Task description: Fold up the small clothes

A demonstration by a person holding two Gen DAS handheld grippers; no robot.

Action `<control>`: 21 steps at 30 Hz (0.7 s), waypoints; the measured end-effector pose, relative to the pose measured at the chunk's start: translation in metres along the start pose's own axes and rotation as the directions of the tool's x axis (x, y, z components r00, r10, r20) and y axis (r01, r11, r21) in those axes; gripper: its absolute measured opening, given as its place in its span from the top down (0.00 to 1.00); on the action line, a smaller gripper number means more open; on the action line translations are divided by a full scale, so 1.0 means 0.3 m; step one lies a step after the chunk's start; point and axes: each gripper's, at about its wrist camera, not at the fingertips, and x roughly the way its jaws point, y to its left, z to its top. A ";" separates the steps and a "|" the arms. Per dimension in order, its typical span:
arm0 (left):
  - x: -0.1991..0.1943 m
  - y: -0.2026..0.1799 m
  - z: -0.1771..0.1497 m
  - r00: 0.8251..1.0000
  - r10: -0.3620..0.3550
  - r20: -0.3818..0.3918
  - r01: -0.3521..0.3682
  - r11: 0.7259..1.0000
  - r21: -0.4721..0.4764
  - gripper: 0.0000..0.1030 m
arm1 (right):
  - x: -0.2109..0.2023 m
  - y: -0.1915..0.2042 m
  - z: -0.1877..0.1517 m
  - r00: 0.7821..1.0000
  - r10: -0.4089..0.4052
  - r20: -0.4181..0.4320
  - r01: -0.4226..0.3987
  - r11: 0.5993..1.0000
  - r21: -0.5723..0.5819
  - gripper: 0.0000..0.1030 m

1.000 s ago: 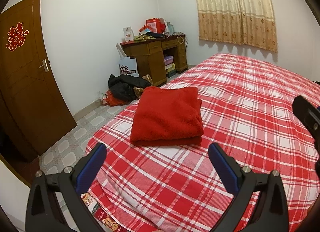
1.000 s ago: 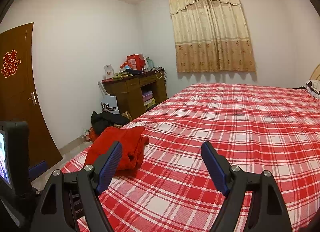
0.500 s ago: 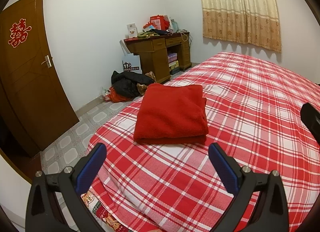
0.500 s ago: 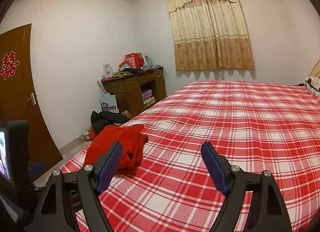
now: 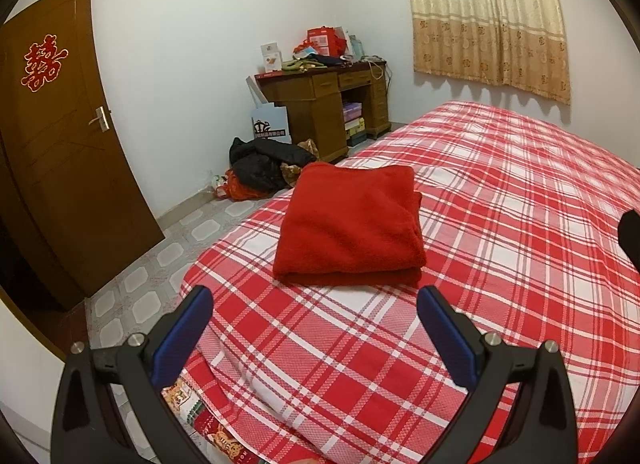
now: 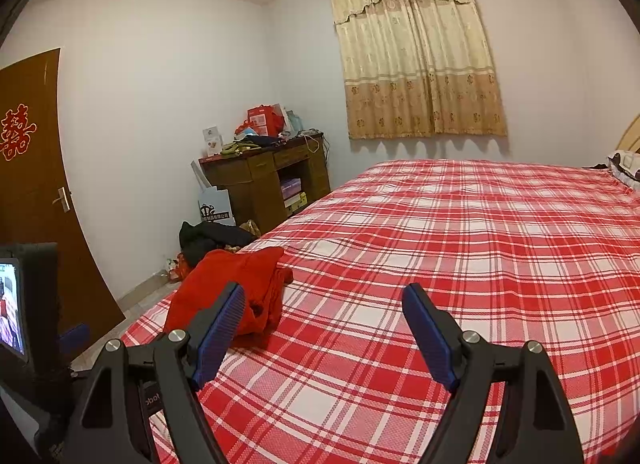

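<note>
Red fleecy garment (image 5: 349, 224), folded, lies near the plaid bed's (image 5: 500, 200) foot corner, soft, light and floppy, best pinched at its edges; left hand-held gripper (image 5: 314, 326) and right hand-held gripper (image 6: 322, 324) gape wide, empty.

Red double-happiness character 囍 (image 5: 45, 63) on brown door (image 5: 68, 168); bag print unreadable.

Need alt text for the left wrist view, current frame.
A folded red garment lies near the corner of a bed covered in a red-and-white plaid sheet, just ahead of the open, empty left gripper. Behind stand a cluttered wooden desk, a brown door and a beige curtain.
</note>
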 end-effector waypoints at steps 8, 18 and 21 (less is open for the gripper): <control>0.005 0.003 0.000 1.000 -0.007 -0.009 0.007 1.000 -0.002 0.00 | 0.004 -0.003 -0.006 1.000 -0.002 -0.003 0.002 1.000 0.004 0.21; 0.009 0.003 -0.007 1.000 0.003 -0.011 -0.003 1.000 -0.006 0.00 | 0.002 -0.014 -0.009 1.000 -0.004 -0.001 0.004 1.000 0.005 0.21; 0.015 0.002 -0.010 1.000 -0.006 -0.020 0.006 1.000 -0.013 0.00 | 0.002 -0.015 -0.010 1.000 -0.003 -0.005 0.003 1.000 0.002 0.21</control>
